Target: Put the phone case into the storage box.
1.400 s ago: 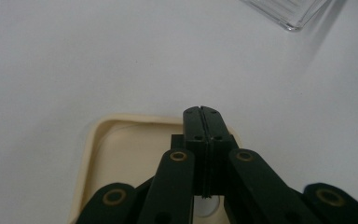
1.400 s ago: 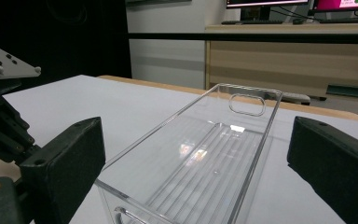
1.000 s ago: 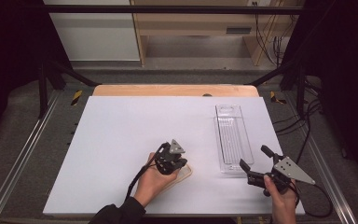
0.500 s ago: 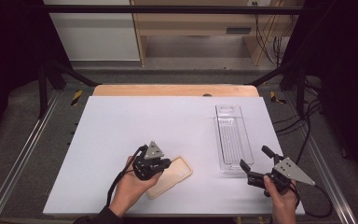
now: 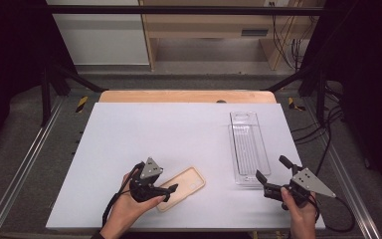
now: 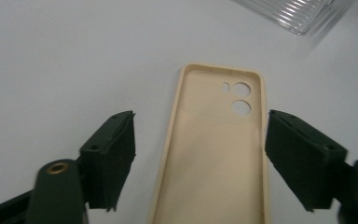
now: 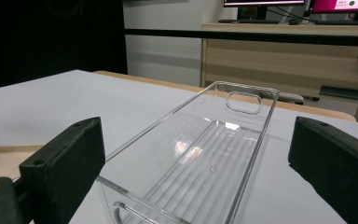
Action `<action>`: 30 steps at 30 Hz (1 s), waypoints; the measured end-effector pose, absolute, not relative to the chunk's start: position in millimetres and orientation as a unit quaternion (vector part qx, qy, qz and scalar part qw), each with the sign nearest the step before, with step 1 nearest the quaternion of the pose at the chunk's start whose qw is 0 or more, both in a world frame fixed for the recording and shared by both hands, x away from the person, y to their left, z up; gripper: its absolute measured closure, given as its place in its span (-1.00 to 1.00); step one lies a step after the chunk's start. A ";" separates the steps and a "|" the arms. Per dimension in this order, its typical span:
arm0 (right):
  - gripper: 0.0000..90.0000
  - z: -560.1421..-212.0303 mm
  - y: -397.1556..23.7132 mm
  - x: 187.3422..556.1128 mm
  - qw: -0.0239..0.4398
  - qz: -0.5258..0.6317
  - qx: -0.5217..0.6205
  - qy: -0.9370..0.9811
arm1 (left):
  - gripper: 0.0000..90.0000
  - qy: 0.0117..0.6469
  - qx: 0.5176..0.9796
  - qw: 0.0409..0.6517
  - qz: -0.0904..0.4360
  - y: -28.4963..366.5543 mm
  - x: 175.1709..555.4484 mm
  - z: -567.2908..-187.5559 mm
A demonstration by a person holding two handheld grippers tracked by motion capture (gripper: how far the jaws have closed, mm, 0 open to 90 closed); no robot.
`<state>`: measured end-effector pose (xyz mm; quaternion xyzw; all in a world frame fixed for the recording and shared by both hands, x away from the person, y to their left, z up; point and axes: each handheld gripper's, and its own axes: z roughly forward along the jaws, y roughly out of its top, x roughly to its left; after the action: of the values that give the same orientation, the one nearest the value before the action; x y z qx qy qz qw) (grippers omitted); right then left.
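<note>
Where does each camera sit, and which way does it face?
High view: fixed above the person's side, looking forward and down on the table; both hands show, with the left gripper and right gripper.
Left gripper view: rides the left gripper, looking down between its open jaws at the beige phone case, which lies hollow side up.
Right gripper view: rides the right gripper, looking level along the clear tray between open jaws.
Shared: high and left gripper views both show the phone case; high and right gripper views both show the clear tray.

Even bright overhead light; dark surround, sharp.
</note>
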<state>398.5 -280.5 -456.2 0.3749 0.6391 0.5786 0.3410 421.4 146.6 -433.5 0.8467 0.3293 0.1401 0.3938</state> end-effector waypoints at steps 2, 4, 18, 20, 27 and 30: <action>-0.91 -456.1 -280.4 398.6 0.342 0.579 0.374 0.639 | -0.66 0.332 0.846 0.394 0.138 148.2 420.4 -435.1; -0.91 -456.1 -280.4 398.5 0.341 0.578 0.374 0.640 | -0.76 0.331 0.848 0.392 0.130 149.0 419.4 -437.0; -0.92 -456.3 -279.7 398.5 0.339 0.579 0.375 0.640 | -0.86 0.317 0.868 0.367 0.107 153.1 415.1 -452.3; -0.92 -456.2 -279.5 398.3 0.339 0.579 0.375 0.640 | -0.86 0.316 0.870 0.363 0.107 153.6 414.6 -453.1; -0.92 -456.5 -279.5 398.7 0.337 0.580 0.376 0.639 | -0.86 0.310 0.878 0.351 0.102 152.6 415.6 -458.2; -0.92 -457.1 -279.4 399.8 0.336 0.581 0.375 0.640 | -0.86 0.307 0.883 0.343 0.098 151.4 416.8 -461.4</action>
<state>399.8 -279.4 -457.1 0.3746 0.6401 0.5808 0.3357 416.8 151.4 -461.4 0.8826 0.3068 0.0975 0.3426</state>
